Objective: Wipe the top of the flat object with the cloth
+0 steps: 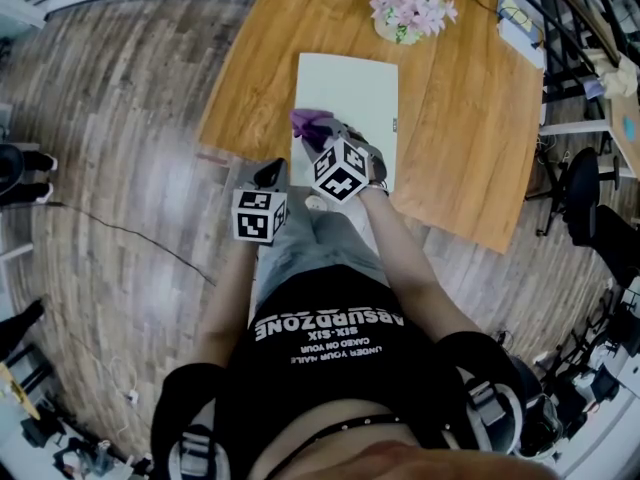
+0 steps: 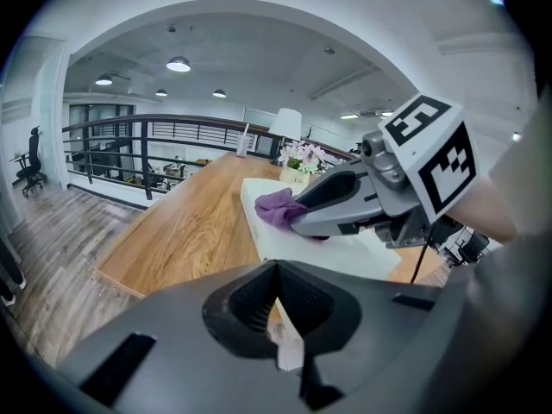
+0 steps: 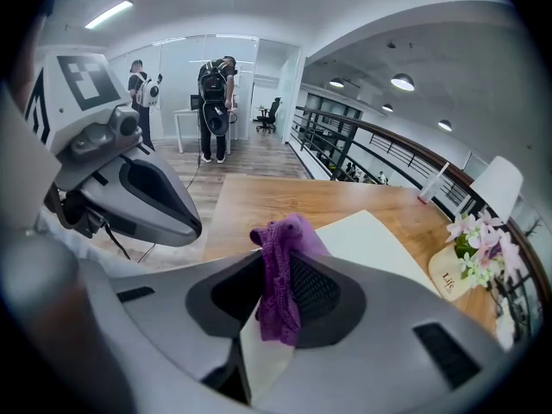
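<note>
The job in hand, as I judge it, is the wiping stroke itself. The cloth [image 3: 280, 276] is down at about 7 o'clock on the white board [image 1: 352, 93], close to its near left corner, and it looks to be resting on the surface. Most of the board lies ahead of it toward 12 and 2 o'clock. To do this well I would press flat and light so the cloth drags rather than bunches. I would work in overlapping passes from the near edge to the far one, running each pass right out to the edge so the corners are not missed. The board looks loose on the tabletop [image 1: 465, 118], so a hard push could slide it. My spare gripper could steady it if it starts to move.

My left gripper [image 2: 276, 313] is nearest me, off the tabletop at about 8 o'clock from the other one. Its fingers [image 2: 246, 304] are together with nothing between them. My right gripper [image 1: 318, 136] reaches over the board's near edge. Its fingers [image 3: 326, 290] are clamped on the cloth, pinching a fold, with a purple tuft sticking out past the tips.

Beyond the board, at about 1 o'clock, flowers [image 1: 412, 10] sit well apart from the cloth.
</note>
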The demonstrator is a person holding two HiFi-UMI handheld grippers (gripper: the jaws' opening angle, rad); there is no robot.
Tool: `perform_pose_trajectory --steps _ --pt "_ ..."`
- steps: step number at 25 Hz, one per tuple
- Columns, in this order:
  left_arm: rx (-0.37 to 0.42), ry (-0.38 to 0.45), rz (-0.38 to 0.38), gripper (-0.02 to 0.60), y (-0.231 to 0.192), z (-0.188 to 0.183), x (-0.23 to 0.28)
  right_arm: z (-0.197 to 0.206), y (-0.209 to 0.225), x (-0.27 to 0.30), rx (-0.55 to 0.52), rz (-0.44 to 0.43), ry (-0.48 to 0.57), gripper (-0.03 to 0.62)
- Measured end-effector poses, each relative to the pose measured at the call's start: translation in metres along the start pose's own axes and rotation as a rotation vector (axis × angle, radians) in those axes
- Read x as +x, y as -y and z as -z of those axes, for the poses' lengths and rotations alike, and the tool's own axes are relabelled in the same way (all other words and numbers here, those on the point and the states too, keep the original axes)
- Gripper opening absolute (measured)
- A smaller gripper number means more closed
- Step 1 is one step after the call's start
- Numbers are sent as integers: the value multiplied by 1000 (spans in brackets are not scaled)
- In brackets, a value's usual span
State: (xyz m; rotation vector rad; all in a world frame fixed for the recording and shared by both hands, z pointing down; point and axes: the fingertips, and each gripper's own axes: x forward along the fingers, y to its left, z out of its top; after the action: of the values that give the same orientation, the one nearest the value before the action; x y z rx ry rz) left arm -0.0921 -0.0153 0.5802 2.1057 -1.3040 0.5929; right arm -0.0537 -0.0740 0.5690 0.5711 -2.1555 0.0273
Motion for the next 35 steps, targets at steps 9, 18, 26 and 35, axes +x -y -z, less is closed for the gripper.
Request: perform_pose_trajectory --steps 9,18,26,35 --pt "17 -13 42 15 17 -1 9 8 -18 -10 10 -36 9 100" --pt "40 -57 63 15 23 10 18 12 -29 -11 1 -36 3 100" --pt "8 -73 75 15 22 15 23 18 -31 -6 -45 0 -27 100" --pt "13 -80 55 15 22 15 22 22 -33 -9 -122 48 -29 100"
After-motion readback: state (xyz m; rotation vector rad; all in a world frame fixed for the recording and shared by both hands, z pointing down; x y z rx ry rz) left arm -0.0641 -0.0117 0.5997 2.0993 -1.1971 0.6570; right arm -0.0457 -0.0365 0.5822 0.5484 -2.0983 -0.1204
